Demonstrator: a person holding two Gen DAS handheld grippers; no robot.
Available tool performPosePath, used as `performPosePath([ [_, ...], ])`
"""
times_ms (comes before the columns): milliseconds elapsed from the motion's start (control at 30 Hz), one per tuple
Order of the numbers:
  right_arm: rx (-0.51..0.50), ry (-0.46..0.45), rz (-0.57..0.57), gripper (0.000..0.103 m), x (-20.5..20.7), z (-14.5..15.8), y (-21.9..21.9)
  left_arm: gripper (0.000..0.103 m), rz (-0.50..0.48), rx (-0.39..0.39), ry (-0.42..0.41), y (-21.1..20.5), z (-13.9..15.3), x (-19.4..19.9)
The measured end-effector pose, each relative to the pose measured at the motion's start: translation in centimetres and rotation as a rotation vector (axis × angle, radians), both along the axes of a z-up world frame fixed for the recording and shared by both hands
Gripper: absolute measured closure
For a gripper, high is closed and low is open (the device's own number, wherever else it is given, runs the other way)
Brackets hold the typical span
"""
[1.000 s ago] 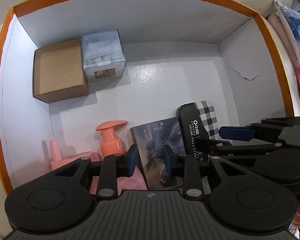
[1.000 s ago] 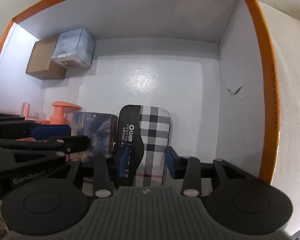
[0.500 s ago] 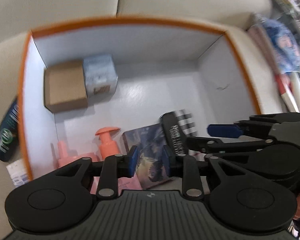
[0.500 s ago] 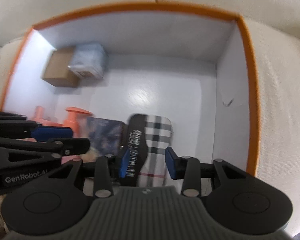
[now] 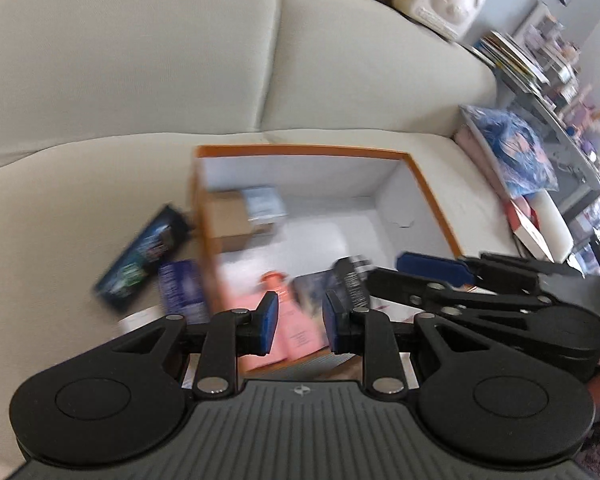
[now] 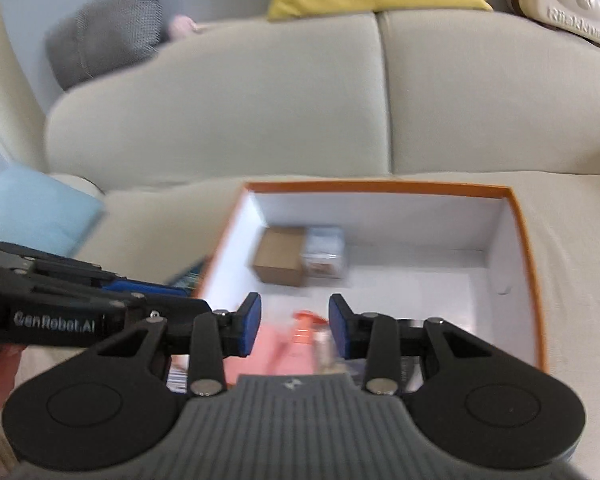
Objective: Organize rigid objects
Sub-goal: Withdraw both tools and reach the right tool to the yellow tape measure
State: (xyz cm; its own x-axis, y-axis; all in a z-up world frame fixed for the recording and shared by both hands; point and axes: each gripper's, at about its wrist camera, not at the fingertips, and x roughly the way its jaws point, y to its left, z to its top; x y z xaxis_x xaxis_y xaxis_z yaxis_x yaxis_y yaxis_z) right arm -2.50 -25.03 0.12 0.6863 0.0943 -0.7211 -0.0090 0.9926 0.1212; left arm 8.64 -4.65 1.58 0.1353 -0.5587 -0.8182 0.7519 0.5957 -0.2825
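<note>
Beige sofa cushions (image 6: 220,120) carried the orange-rimmed box (image 6: 380,187). Both tools hung tilted down above its near end, left tool (image 5: 298,318) and right tool (image 6: 294,330) parted and empty; a blurred, probably pink, bottle (image 6: 306,330) lay inside.

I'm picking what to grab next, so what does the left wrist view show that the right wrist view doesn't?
Only the left wrist: a dark pouch and a blue packet on the sofa beside the box, and clutter at far right.
Only the right wrist: a grey cushion and a light blue item.
Both: the orange-rimmed box, brown carton, pink pump bottle, and both grippers, left gripper and right gripper, open and empty.
</note>
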Motion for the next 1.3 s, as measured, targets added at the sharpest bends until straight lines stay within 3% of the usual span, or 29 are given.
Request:
performPosePath([
  [167,0.075,0.010,0.058,0.063,-2.0,-0.7,4.0,0.074,0.049,0.052,0.013,4.8,-1.4,0.3],
  [333,0.018,0.096,0.109,0.063,-3.2,-4.5,8.6,0.074,0.087,0.102,0.056,8.3,-4.7,-0.4],
  [567,-0.080,0.268,0.104,0.056,-2.3,-10.7,12.1,0.074,0.121,0.158,0.025,10.7,-8.2,-0.8],
  [767,-0.127,0.285,0.083,0.057,-0.4,-12.0,13.1,0.074,0.201,0.138,0.023,11.5,-9.1,0.8],
  [833,-0.130,0.317,0.081,0.057,0.1,-12.8,13.4,0.074,0.198,0.131,0.034,11.6,-9.4,1.1],
  [967,-0.202,0.398,0.115,0.045,0.6,-14.7,14.2,0.074,0.179,0.142,0.100,11.6,-10.7,1.5],
  [1133,-0.303,0.430,0.164,0.046,1.1,-16.4,15.2,0.074,0.158,0.176,0.121,11.5,-11.6,1.7],
  [1300,-0.318,0.476,0.195,0.049,1.6,-17.9,15.4,0.074,0.169,0.189,0.141,11.6,-12.0,2.3],
])
